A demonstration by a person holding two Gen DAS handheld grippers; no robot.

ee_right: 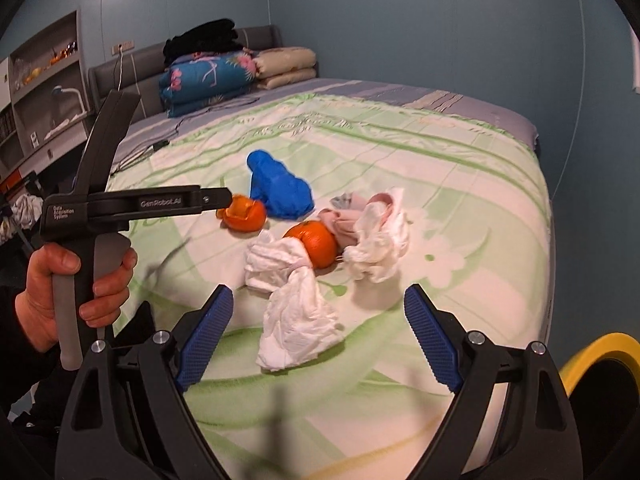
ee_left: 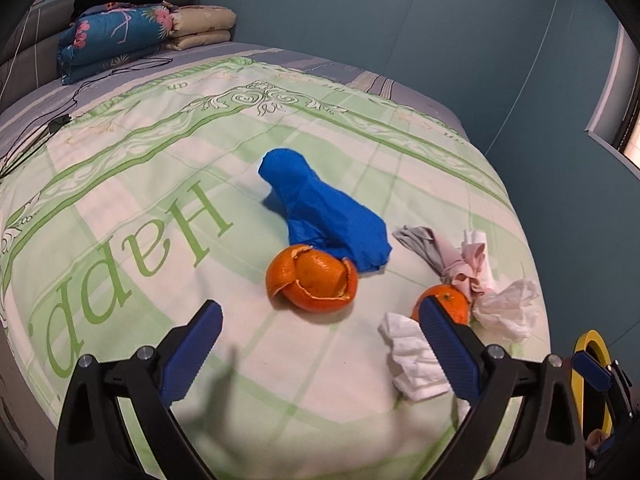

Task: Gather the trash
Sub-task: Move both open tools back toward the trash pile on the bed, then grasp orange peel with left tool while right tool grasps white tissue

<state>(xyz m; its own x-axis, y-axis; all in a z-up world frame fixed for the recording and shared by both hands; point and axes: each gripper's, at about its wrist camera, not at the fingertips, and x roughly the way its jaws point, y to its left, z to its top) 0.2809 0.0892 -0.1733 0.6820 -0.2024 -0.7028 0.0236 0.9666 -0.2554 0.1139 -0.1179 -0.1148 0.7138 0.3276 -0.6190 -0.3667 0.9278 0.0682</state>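
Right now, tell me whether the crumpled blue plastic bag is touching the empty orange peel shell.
Touching. The left wrist view shows the blue plastic bag's lower edge lying against the top rim of the orange peel shell, with no bedcover visible between them.

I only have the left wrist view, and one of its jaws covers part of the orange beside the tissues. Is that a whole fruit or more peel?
Observer: In the right wrist view the orange looks whole and unpeeled.
Operator: Is the right gripper holding anything?
Observer: No. The right gripper has its jaws open, and a crumpled white tissue lies untouched on the bedspread ahead of them.
Operator: What stands past the bed's far-left side?
Observer: A shelf unit with a small lamp on it.
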